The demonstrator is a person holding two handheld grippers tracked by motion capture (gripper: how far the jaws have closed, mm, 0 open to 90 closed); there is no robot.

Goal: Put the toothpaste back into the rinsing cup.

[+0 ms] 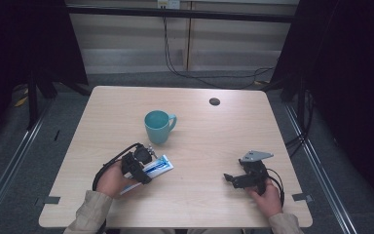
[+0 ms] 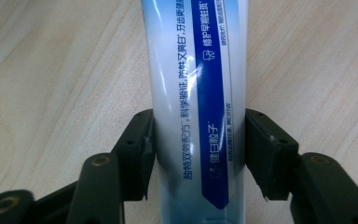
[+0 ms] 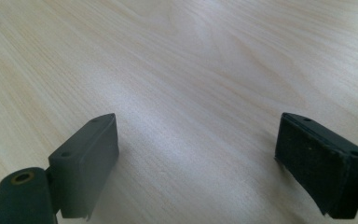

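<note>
Near the front-left of the pale wooden worktop [image 1: 214,141] lies a white-and-blue plastic toothpaste tube [image 1: 157,167], flat on the surface, just in front of a teal ceramic mug [image 1: 158,126] that stands upright towards the middle. The left gripper view shows the tube's [image 2: 198,93] printing: Chinese characters in blue on the white field and in white on a dark blue band, with a small tooth symbol; no Latin brand name can be read. The left gripper [image 1: 139,165], held in the person's left hand [image 1: 109,179], reaches over the tube from the near side; its two black pads [image 2: 142,149] sit against the tube's two sides, grasping it across its width. The right gripper [image 1: 233,178], held in the right hand [image 1: 268,197] near the front-right corner, rests low over bare wood, well apart from the tube, its jaws spread wide and released.
</note>
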